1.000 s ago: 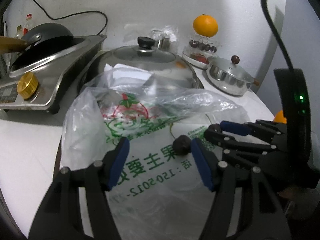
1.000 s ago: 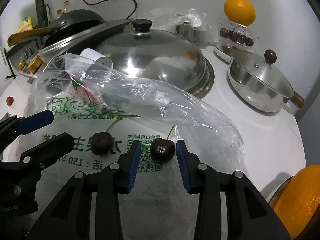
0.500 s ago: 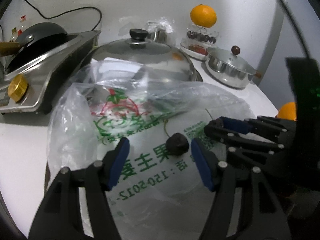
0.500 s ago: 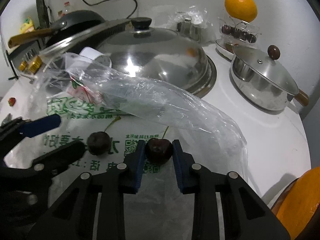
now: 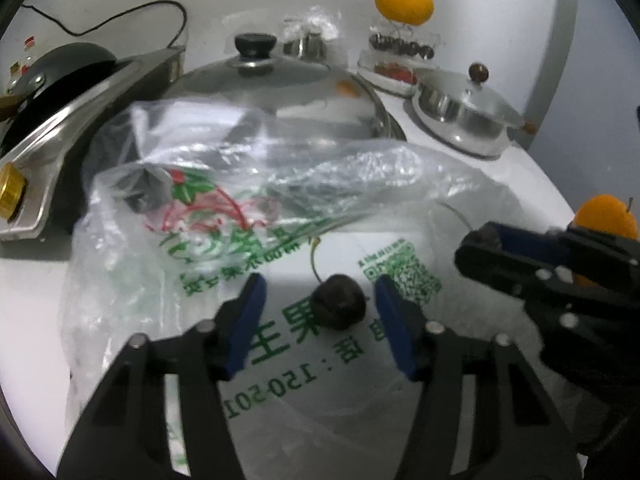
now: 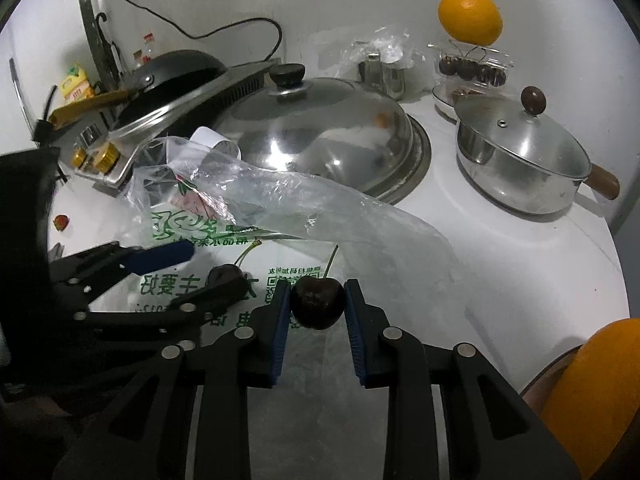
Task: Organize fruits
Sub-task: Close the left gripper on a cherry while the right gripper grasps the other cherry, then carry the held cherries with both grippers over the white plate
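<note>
Right gripper (image 6: 313, 305) clamped on a dark cherry (image 6: 317, 303), pads touching both sides, above the printed bag (image 6: 256, 280). Left gripper (image 5: 319, 316) spread wide around a second cherry (image 5: 339, 306) lying on the bag, pads clear of it. Orange (image 6: 469, 16) atop the cherry box (image 6: 472, 70) at back.

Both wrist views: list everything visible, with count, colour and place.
cherries: 2, dark red, on the bag; one between the right fingers, one between the left fingers
plastic bag: 1, clear, green print, front counter
domed lid: 1, steel, centre
saucepan: 1, steel, right
oranges: 2, one on the clear cherry box, one at right edge
wok: 1, black, left
left gripper: open
right gripper: shut on cherry
</note>
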Motion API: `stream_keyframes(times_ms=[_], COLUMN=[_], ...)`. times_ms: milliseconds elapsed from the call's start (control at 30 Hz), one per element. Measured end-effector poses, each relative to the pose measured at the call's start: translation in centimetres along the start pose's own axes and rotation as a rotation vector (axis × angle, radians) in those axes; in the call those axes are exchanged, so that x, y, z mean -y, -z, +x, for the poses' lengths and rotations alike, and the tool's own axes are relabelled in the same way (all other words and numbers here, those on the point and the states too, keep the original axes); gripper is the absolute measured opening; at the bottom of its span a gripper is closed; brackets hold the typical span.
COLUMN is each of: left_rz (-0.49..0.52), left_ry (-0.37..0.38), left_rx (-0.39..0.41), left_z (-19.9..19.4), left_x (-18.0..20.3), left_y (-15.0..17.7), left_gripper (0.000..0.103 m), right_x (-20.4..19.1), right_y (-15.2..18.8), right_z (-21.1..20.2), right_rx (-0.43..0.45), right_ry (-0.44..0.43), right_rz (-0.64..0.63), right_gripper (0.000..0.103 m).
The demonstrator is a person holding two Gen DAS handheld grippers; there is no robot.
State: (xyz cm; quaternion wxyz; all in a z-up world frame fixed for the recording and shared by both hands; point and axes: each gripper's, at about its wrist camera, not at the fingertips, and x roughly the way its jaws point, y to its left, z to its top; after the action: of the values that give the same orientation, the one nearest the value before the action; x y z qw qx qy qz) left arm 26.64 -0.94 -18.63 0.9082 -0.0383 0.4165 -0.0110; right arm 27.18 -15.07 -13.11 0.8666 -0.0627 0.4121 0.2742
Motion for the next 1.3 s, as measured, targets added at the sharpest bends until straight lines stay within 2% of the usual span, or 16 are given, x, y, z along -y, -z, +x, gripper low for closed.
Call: stream_keyframes(times_ms=[100,167,367,667,1300], left_rz=[0.015,0.027,0.057,0.063,0.079], left_ry=[-0.017,-0.023,-0.02,0.014,0.045], left_rx=[-0.007,-0.017,-0.009,0.018,0.127], left_z=[0.3,0.6,0.4,-1.5,-8.6], left_x=[0.4,0.7,1.3,1.5,3.3], left_y=[0.1,0.2,0.5,1.0,2.4], left_gripper=[0.051,0.043,0.029,0.029,0.029], right_x=[0.1,0.1,-0.1,-1.2,-2.9], right_y=[0.2,0.5,1.2,2.6,4.2], right_z=[-0.4,-0.6,-0.8,-1.8,-8.0], right_rx=[0.005,0.003,-0.009,-0.027,0.068], right_ry=[-0.008,-0.016,-0.021,-0.026,0.029], right_rz=[0.0,0.0,-0.011,-0.039,-0.068], right_gripper=[0.029,0.028,0.029,0.029,0.029])
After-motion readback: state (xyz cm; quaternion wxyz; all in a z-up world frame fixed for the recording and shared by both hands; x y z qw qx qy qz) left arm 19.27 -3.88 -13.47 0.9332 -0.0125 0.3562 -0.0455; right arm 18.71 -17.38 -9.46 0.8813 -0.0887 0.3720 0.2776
